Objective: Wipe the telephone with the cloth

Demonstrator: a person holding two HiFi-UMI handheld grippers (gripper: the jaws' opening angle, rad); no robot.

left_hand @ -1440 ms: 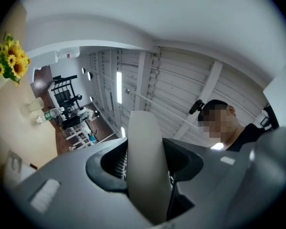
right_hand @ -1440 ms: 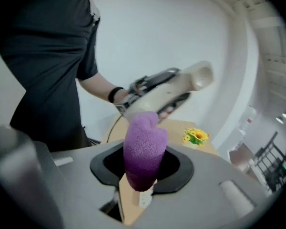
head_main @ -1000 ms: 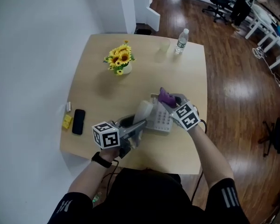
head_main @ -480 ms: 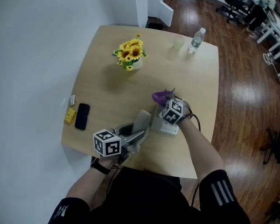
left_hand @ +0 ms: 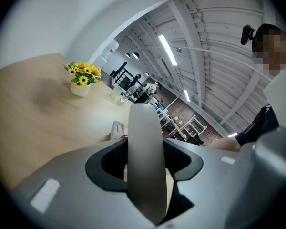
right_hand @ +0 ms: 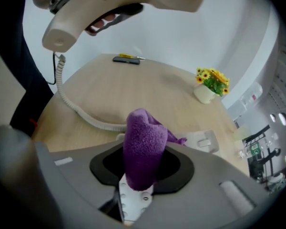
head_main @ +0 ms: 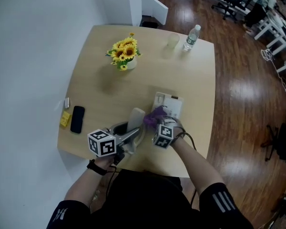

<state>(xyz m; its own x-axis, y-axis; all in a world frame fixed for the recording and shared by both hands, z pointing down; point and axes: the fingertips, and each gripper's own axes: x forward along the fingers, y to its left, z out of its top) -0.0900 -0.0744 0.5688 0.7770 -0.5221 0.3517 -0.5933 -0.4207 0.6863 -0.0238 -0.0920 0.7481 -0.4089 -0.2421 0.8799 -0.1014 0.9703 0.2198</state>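
Observation:
The white telephone base (head_main: 168, 106) lies on the table, near the front edge. Its handset (head_main: 135, 122) is lifted off and held upright over the table; my left gripper (head_main: 133, 133) is shut on it. In the left gripper view the handset (left_hand: 145, 161) fills the gap between the jaws. My right gripper (head_main: 158, 124) is shut on a purple cloth (head_main: 154, 116), which sits at the near left end of the base. In the right gripper view the cloth (right_hand: 143, 147) bulges up over the keypad (right_hand: 132, 200), with the handset (right_hand: 133, 6) overhead and its coiled cord (right_hand: 81, 111) trailing across the table.
A pot of sunflowers (head_main: 123, 55) stands at the back left. A cup (head_main: 172, 40) and a water bottle (head_main: 190, 36) stand at the far edge. A black smartphone (head_main: 77, 119) and a yellow item (head_main: 65, 119) lie by the left edge.
My right gripper has dragged the purple cloth from the far end of the telephone base toward the near end. The left gripper still holds the handset in about the same place.

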